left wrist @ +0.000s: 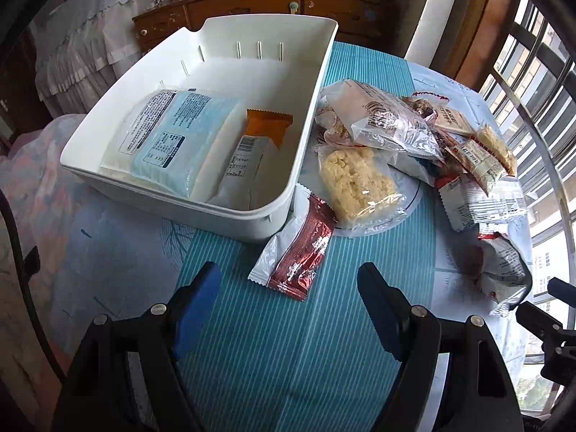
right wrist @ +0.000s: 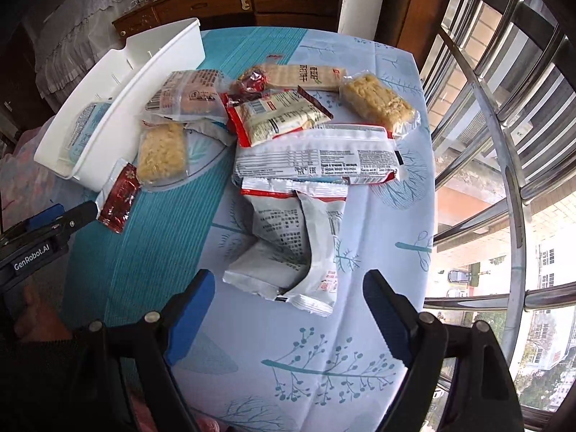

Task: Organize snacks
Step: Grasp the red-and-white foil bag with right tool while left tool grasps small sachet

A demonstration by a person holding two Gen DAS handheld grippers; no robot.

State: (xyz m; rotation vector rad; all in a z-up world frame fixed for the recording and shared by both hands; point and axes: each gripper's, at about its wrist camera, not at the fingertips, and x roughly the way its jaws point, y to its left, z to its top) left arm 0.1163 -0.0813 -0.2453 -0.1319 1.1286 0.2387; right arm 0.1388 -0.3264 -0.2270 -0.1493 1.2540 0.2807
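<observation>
A white plastic bin [left wrist: 288, 194] stands on the table, also in the right wrist view [right wrist: 118, 133]. In it lie a light blue packet [left wrist: 172, 136] and an orange and white bar [left wrist: 248, 154]. A dark red packet [left wrist: 298, 248] lies just in front of the bin, just ahead of my open, empty left gripper [left wrist: 288, 309]. A yellow rice cake [left wrist: 356, 180] and several other snacks lie right of the bin. My right gripper [right wrist: 288, 306] is open and empty, just short of a crumpled white and red wrapper [right wrist: 291, 244].
The table has a teal striped runner [left wrist: 273, 352] over a pale tree-print cloth [right wrist: 324, 367]. A metal window railing [right wrist: 504, 180] stands close on the right. A wooden dresser [left wrist: 252, 3] stands behind the table. More packets [right wrist: 313, 154] pile at the table's middle.
</observation>
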